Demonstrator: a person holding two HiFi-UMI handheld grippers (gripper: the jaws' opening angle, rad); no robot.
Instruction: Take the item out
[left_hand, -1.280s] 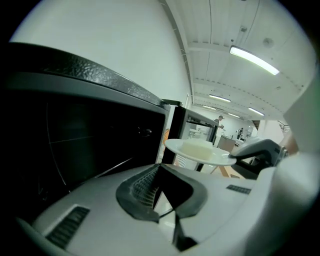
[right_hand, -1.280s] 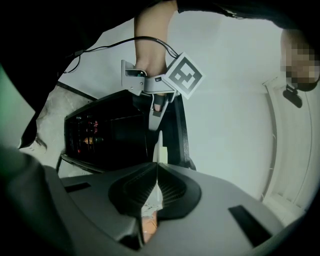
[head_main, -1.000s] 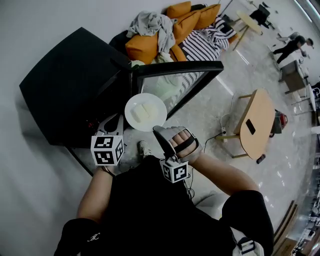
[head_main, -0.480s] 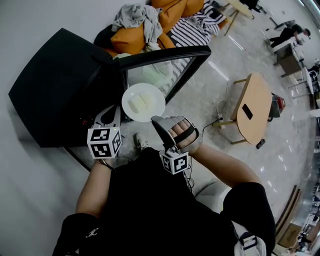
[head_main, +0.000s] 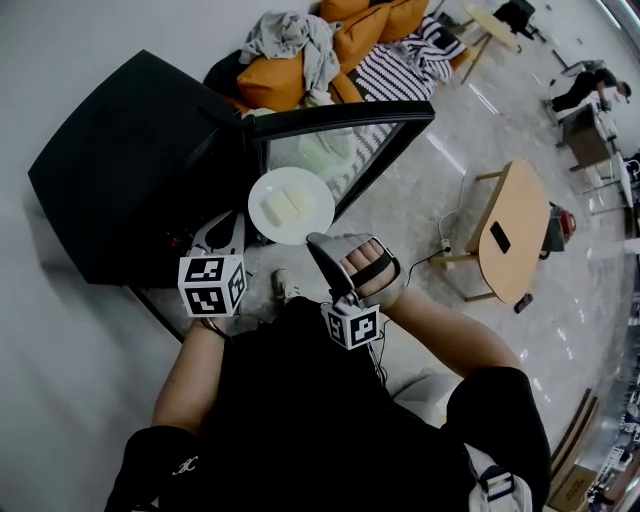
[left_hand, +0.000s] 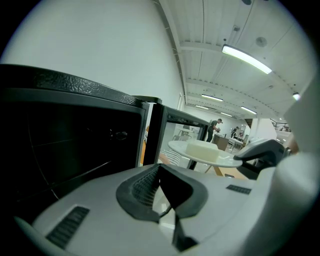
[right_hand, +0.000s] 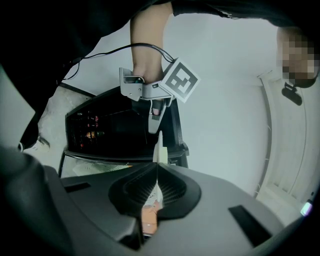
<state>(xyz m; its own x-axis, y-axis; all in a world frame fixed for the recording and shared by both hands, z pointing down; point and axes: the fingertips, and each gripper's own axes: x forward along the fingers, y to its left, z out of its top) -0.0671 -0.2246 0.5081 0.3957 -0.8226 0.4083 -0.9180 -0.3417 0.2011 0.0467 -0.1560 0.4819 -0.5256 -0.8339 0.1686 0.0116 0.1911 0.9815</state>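
One black box-shaped microwave oven (head_main: 130, 170) stands with its single glass-paned door (head_main: 340, 112) swung open; one round white plate (head_main: 290, 181) hangs in the air just outside the oven's mouth, beside that door, clear of the dark cavity; two pale rectangular blocks of food (head_main: 285, 207) lie side by side on the plate; the right gripper (head_main: 318, 243), on the side of the plate away from the oven, is clenched on the plate's rim, and in the right gripper view the plate (right_hand: 158, 147) shows edge-on, pinched between the ribbed pads; the left gripper (head_main: 233, 222) hovers close to the oven's open front, next to the plate, its jaws pressed together with nothing between them; in the left gripper view the plate (left_hand: 185, 148) sits to the right of the oven's cavity; two marker cubes show, one on each gripper (head_main: 213, 286) (head_main: 351, 327); one oval wooden side table (head_main: 515, 260) stands well away from the oven, beyond the door.
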